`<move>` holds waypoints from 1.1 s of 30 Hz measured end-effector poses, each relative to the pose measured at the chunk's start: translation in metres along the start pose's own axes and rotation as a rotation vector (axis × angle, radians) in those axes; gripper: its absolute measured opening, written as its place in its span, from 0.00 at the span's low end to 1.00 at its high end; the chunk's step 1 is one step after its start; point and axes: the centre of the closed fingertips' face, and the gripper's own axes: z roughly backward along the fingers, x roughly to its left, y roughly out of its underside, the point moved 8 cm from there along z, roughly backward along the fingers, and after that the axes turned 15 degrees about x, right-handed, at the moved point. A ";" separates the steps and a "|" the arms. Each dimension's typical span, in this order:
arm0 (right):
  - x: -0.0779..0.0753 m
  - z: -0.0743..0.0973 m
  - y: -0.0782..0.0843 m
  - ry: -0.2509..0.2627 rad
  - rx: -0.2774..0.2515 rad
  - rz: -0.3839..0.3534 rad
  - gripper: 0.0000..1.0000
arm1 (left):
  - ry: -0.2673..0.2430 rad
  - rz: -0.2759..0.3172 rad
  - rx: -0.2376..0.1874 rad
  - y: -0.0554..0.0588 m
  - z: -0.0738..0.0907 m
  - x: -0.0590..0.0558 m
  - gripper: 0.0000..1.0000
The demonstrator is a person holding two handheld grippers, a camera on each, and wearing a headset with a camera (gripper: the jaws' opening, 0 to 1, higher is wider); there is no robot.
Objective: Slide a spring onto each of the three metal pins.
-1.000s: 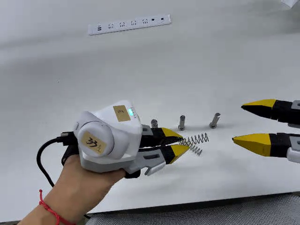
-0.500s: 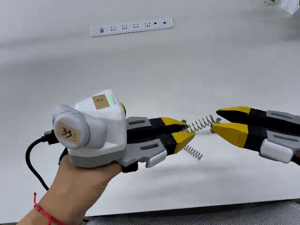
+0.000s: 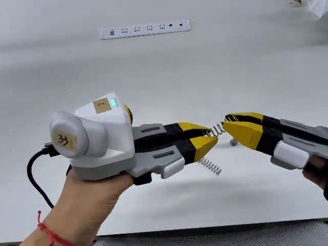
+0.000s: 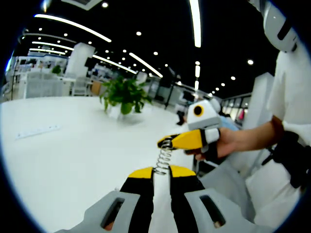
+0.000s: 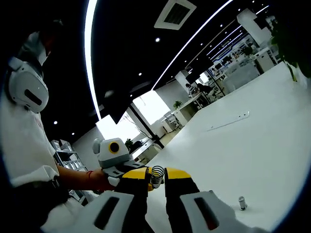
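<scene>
Head view: the left gripper (image 3: 211,135) and right gripper (image 3: 226,122) each pinch one end of a spring (image 3: 218,129) above the white table (image 3: 154,77); a second spring (image 3: 210,166) lies below.

Left gripper view: jaws narrow on the spring.

Right gripper view: jaws narrow on its other end; a metal pin (image 5: 241,202) stands bare. Probably no pin is loaded yet.

One held spring (image 3: 219,129), one loose spring (image 3: 210,166), one pin (image 3: 233,142), one power strip (image 3: 145,29)
</scene>
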 end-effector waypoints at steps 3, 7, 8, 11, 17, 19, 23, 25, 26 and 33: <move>-0.001 0.001 -0.001 0.001 0.001 -0.007 0.13 | 0.001 -0.003 0.000 -0.001 -0.001 0.000 0.11; 0.000 0.001 -0.001 -0.002 0.007 -0.007 0.12 | 0.003 -0.008 0.001 -0.001 -0.002 -0.001 0.11; 0.000 0.001 -0.002 -0.003 0.010 -0.006 0.12 | 0.005 -0.010 0.004 -0.001 -0.002 -0.001 0.11; 0.001 0.001 -0.002 -0.004 0.020 0.001 0.12 | 0.004 -0.021 0.008 -0.001 -0.002 -0.001 0.11; 0.001 0.001 -0.003 -0.009 0.038 0.006 0.12 | 0.007 -0.035 0.018 0.000 -0.003 -0.002 0.12; 0.001 0.001 -0.004 -0.008 0.051 0.011 0.12 | 0.004 -0.041 0.023 0.000 -0.003 -0.002 0.12; 0.002 0.001 -0.004 -0.006 0.081 0.027 0.12 | 0.006 -0.059 0.038 0.001 -0.005 -0.005 0.12; 0.002 0.001 -0.005 -0.005 0.098 0.039 0.12 | 0.005 -0.068 0.047 0.002 -0.005 -0.005 0.12; 0.003 0.001 -0.005 -0.005 0.109 0.048 0.12 | 0.005 -0.075 0.051 0.002 -0.006 -0.006 0.12; 0.005 0.000 -0.006 -0.001 0.191 0.113 0.12 | 0.004 -0.112 0.082 0.005 -0.008 -0.008 0.12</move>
